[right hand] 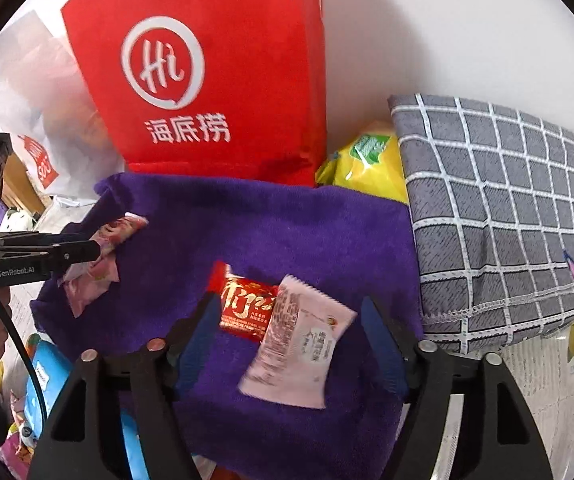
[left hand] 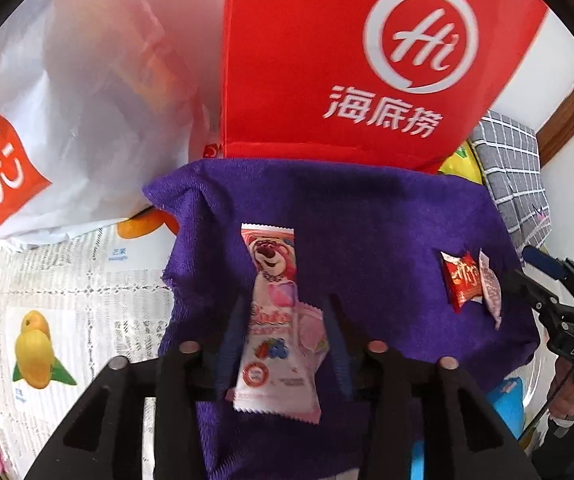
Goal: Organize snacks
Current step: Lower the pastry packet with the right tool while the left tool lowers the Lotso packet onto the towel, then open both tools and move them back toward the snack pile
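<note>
We note a purple towel point(left hand: 367, 216) spread before a red bag point(left hand: 327, 60) and a white bag point(left hand: 79, 100); a grey checked cloth point(right hand: 507, 208) lies to the right, a yellow packet point(right hand: 367, 160) wedged behind it.

On the towel we count four snacks, in two pairs well apart. The left gripper point(left hand: 283, 320) points down over a long pink bear wrapper point(left hand: 273, 272) with a smaller pink packet point(left hand: 313, 332) overlapping it; its fingers stand apart, both packets lying between them, though the blur leaves contact with the left pad uncertain. The right gripper point(right hand: 287, 320) has its fingers wide apart around a red sweet point(right hand: 247, 308) and a pale pink sachet point(right hand: 299, 344), which touch each other; neither pad presses on them.

We judge the step to be setting the pairs down. To do it well, each gripper should open fully and lift straight up, so that no pad drags a wrapper or rucks the towel.
</note>
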The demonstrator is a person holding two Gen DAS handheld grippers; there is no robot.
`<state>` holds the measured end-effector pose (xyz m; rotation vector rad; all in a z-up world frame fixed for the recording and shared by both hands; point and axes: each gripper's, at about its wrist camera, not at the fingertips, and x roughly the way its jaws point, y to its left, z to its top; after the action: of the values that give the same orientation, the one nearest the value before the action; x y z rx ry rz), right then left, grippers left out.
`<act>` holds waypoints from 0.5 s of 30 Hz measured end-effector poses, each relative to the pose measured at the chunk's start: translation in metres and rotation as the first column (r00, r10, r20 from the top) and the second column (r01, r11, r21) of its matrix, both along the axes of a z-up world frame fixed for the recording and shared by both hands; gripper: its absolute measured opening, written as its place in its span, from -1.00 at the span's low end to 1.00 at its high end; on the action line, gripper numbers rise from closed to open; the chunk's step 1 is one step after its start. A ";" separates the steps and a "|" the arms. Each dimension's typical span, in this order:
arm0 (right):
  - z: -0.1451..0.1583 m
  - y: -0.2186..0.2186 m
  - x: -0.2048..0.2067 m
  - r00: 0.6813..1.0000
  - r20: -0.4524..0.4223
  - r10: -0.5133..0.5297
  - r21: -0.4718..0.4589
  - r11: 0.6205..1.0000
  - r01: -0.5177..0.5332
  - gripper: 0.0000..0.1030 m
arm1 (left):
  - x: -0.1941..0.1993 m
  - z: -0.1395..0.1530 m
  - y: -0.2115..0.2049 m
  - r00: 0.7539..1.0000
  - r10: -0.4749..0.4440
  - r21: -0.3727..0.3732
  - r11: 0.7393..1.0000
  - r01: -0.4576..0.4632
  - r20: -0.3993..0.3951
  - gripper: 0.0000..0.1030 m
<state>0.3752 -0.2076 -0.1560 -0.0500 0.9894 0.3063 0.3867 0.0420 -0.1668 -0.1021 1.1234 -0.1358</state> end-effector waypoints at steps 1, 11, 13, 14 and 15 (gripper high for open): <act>0.005 -0.001 -0.004 1.000 0.009 -0.013 0.002 1.000 0.013 0.45 | -0.003 0.004 -0.001 1.000 -0.007 0.005 1.000 0.007 0.010 -0.10; 0.038 -0.004 -0.070 0.993 0.041 -0.107 0.035 0.994 0.106 0.45 | -0.052 0.049 -0.001 0.992 -0.072 0.002 0.997 0.072 0.107 0.07; 0.041 -0.003 -0.089 0.993 0.035 -0.116 0.045 0.992 0.115 0.45 | -0.061 0.055 0.000 0.990 -0.082 -0.001 0.997 0.083 0.116 0.07; 0.042 -0.002 -0.097 0.992 0.034 -0.124 0.049 0.991 0.123 0.45 | -0.068 0.060 0.001 0.988 -0.092 0.000 0.996 0.092 0.124 0.09; 0.043 -0.001 -0.107 0.990 0.032 -0.134 0.060 0.989 0.132 0.45 | -0.074 0.063 0.003 0.986 -0.098 0.003 0.995 0.099 0.131 0.11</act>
<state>0.2678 -0.2089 -0.1127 0.0624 0.9432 0.2104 0.3128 0.0450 -0.1034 -0.0402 0.9970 -0.2298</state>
